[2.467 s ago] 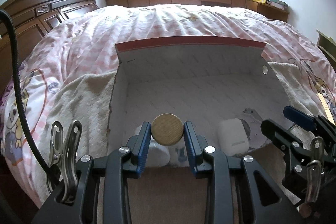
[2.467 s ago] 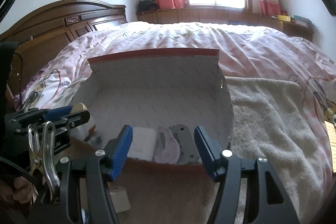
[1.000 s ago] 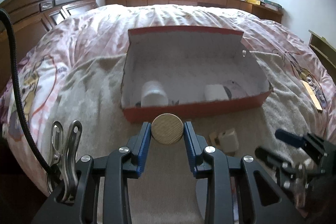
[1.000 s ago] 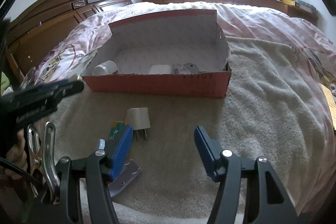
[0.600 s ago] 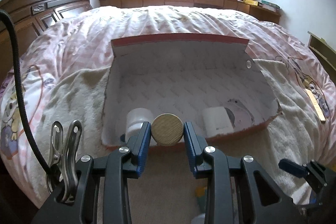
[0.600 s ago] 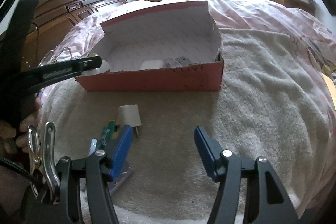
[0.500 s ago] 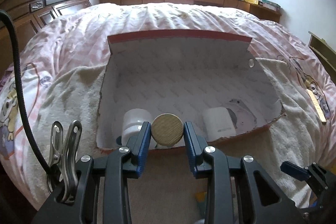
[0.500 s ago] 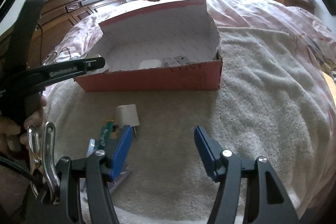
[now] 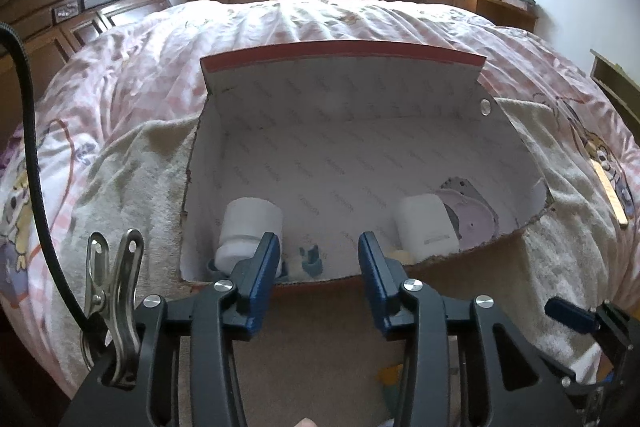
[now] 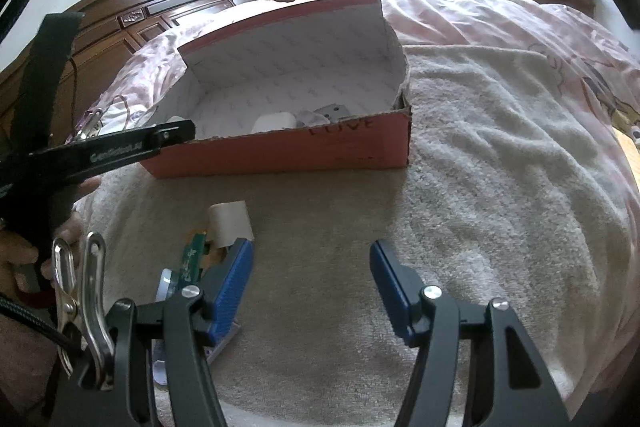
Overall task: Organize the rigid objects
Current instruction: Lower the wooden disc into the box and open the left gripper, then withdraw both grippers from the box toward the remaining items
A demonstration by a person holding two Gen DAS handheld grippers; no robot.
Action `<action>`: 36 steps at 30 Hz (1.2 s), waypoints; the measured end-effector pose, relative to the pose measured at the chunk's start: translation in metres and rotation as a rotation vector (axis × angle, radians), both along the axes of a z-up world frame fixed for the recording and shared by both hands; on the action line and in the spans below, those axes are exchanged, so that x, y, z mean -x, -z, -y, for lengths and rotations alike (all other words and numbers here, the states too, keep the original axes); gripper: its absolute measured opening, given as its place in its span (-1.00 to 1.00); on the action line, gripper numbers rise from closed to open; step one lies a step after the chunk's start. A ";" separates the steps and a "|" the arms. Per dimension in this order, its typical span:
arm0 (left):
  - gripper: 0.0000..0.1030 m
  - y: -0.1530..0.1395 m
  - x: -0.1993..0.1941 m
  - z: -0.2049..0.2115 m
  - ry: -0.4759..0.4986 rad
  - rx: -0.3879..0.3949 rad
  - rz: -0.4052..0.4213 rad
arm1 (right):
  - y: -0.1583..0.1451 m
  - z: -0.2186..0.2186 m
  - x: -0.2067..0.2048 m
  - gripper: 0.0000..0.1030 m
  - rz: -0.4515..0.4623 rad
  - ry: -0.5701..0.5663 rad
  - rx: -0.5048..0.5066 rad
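A red cardboard box [image 9: 344, 51] with a white inside stands open on the towel; it also shows in the right wrist view [image 10: 280, 151]. My left gripper [image 9: 318, 267] is open and empty over the box's near edge. Inside the box lie a white bottle [image 9: 250, 227], a white case [image 9: 426, 229], a pale round disc [image 9: 472, 221] and a small blue piece [image 9: 311, 259]. My right gripper [image 10: 310, 277] is open and empty above the towel. A white plug adapter [image 10: 231, 221], a green circuit strip [image 10: 191, 257] and other small items lie by its left finger.
A beige towel [image 10: 480, 187] covers a pink quilt [image 9: 340, 19]. A dark wooden headboard [image 10: 132, 23] stands at the left. My left gripper's arm [image 10: 100, 155] reaches across the left of the right wrist view. A wooden ruler [image 9: 608, 195] lies at the right.
My left gripper has opened and the round wooden piece it held is no longer between its fingers. My right gripper has stayed open and nearly still.
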State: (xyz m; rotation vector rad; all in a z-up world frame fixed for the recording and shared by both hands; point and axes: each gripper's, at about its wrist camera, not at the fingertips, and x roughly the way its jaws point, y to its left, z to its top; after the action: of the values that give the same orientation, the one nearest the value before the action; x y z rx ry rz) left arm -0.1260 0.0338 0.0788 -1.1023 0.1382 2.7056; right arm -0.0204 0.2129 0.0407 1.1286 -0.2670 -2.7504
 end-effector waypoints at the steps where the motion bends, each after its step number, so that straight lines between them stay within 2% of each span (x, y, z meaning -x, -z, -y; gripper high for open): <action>1: -0.18 -0.002 -0.003 0.000 0.004 0.007 -0.006 | 0.000 0.000 0.000 0.24 0.000 0.000 -0.001; 11: -0.18 -0.004 -0.037 0.009 0.026 0.000 0.006 | -0.003 0.005 -0.008 0.24 -0.005 -0.016 -0.012; 21: -0.18 0.006 -0.078 0.016 0.051 -0.059 0.068 | -0.005 0.008 -0.025 0.24 -0.011 -0.023 -0.028; 29: -0.19 0.021 -0.114 0.007 0.105 -0.019 0.098 | -0.005 0.009 -0.036 0.24 -0.014 -0.027 -0.033; 36: -0.18 0.032 -0.132 -0.003 0.165 0.050 0.119 | -0.005 0.011 -0.042 0.24 -0.015 -0.030 -0.035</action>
State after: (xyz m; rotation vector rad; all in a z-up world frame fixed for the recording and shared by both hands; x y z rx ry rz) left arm 0.0055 0.0365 0.0465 -1.2054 0.2658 2.4978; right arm 0.0220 0.2019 0.0453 1.1111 -0.1987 -2.7461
